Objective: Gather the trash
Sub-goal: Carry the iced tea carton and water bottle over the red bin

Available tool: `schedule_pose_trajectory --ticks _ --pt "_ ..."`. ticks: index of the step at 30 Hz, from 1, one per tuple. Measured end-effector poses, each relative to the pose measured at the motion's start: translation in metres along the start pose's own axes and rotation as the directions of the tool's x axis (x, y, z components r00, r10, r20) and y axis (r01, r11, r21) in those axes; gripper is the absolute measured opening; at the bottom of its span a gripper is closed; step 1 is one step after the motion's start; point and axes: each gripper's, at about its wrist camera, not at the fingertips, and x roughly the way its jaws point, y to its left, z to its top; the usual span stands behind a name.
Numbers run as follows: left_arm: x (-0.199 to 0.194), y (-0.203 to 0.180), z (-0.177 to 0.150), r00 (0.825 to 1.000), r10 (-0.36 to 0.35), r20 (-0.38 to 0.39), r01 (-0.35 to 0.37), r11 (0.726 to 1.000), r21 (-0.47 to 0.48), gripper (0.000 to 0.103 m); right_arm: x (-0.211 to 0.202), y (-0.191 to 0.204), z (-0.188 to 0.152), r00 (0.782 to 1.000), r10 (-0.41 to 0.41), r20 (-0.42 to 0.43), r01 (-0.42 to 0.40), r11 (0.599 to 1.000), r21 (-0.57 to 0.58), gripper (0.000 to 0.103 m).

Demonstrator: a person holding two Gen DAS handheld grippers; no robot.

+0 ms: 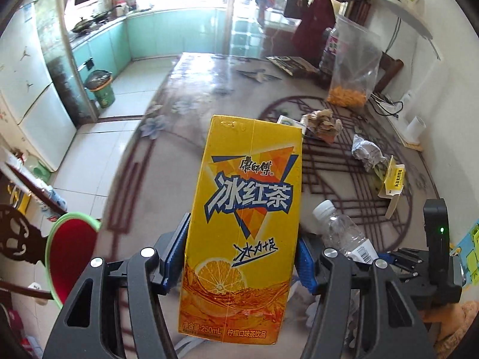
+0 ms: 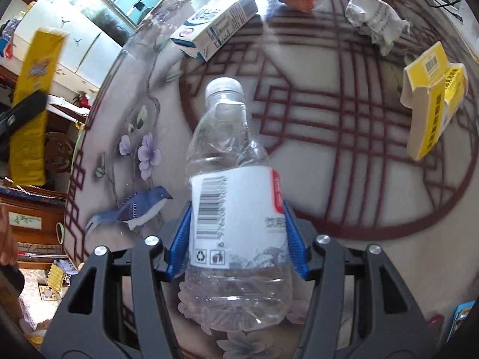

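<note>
Your left gripper [image 1: 242, 257] clamps a glossy yellow tea carton [image 1: 242, 224] by its flat sides, lifted above the table's [image 1: 191, 113] near edge. Your right gripper [image 2: 236, 236] has its blue ribbed pads against the label of a crumpled clear plastic bottle [image 2: 233, 197], jaws just eased wider. Farther in lie a white milk carton [image 2: 215, 27], crumpled paper [image 2: 374, 21] and an open yellow box [image 2: 431, 101]; the patterned centre between them stays bare.
</note>
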Motion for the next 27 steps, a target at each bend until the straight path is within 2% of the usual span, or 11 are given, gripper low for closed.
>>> schedule_pose_trajectory --ticks 2,7,10,12,16,19,27 --pt "-0.009 0.012 -0.005 1.000 0.003 0.008 -0.003 1.000 -0.020 0.058 -0.005 0.001 0.002 1.000 -0.004 0.023 0.003 1.000 0.004 0.078" --pt "-0.022 0.039 -0.014 1.000 0.013 0.025 -0.012 0.999 -0.045 0.058 0.006 0.008 0.009 0.996 -0.089 0.010 0.089 0.996 -0.025 0.079" --pt "-0.024 0.053 -0.017 1.000 0.002 0.024 -0.001 0.999 -0.052 0.058 0.017 0.011 0.005 0.991 -0.136 -0.001 0.136 0.990 -0.031 0.055" --pt "-0.027 0.061 -0.019 1.000 -0.008 0.025 0.009 0.999 -0.050 0.058 0.018 0.016 0.002 0.985 -0.175 0.001 0.175 0.984 -0.032 0.053" --pt "-0.034 0.081 -0.023 0.999 -0.029 0.036 0.031 0.998 -0.046 0.058 0.011 0.019 -0.003 0.994 -0.106 0.022 0.104 0.991 0.083 0.052" --pt "-0.039 0.102 -0.027 0.998 -0.044 0.039 0.046 0.998 -0.047 0.058 -0.001 0.034 -0.006 0.995 -0.082 0.065 0.073 0.990 0.123 0.052" --pt "-0.037 0.150 -0.044 0.998 -0.069 -0.005 0.068 0.997 -0.034 0.058 -0.027 0.115 -0.010 0.984 -0.034 0.175 0.018 0.996 0.091 0.052"
